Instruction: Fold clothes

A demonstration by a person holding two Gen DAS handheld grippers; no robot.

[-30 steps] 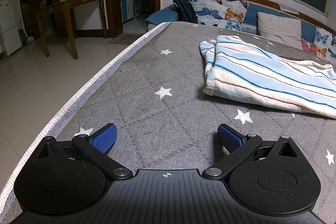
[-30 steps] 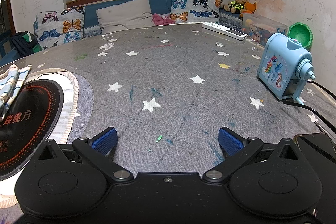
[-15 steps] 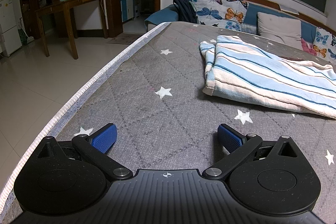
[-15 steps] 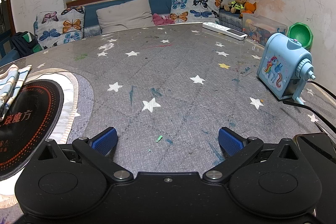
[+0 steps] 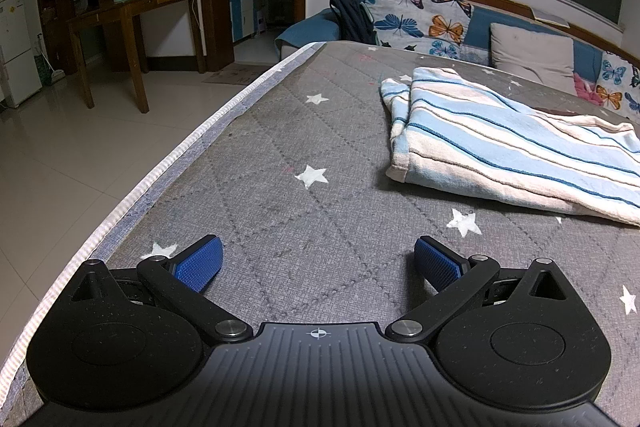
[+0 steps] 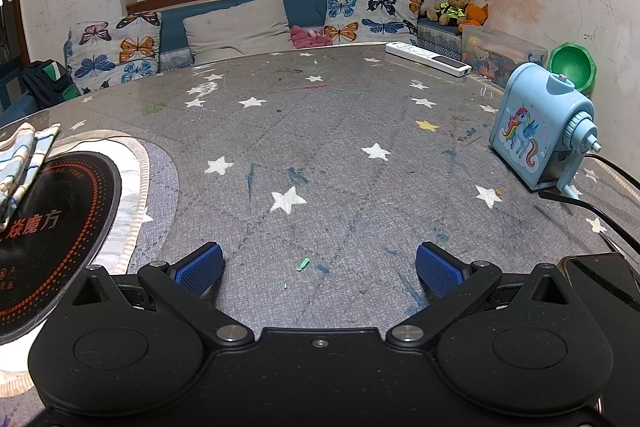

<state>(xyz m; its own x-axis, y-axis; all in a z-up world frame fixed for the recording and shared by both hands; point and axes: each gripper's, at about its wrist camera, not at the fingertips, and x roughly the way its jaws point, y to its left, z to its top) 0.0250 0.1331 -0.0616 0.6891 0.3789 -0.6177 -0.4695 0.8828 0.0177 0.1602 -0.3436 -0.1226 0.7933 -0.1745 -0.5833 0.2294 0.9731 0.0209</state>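
The folded blue-and-white striped cloth garment [image 5: 516, 147] lies on the grey star-patterned quilted counter [image 5: 304, 227] — ahead-right of the left tongs [image 5: 316, 261], which gape wide and empty. Right tongs [image 6: 318, 267] likewise wide, near a blue unicorn pencil sharpener [image 6: 540, 135].

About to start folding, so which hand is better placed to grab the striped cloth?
Left, probably. Its open tongs face the cloth just ahead to their right. The right tongs, also open, see only a corner far left.

Both views low over table [image 5: 280, 219], sharing striped cloth [image 6: 20, 155]
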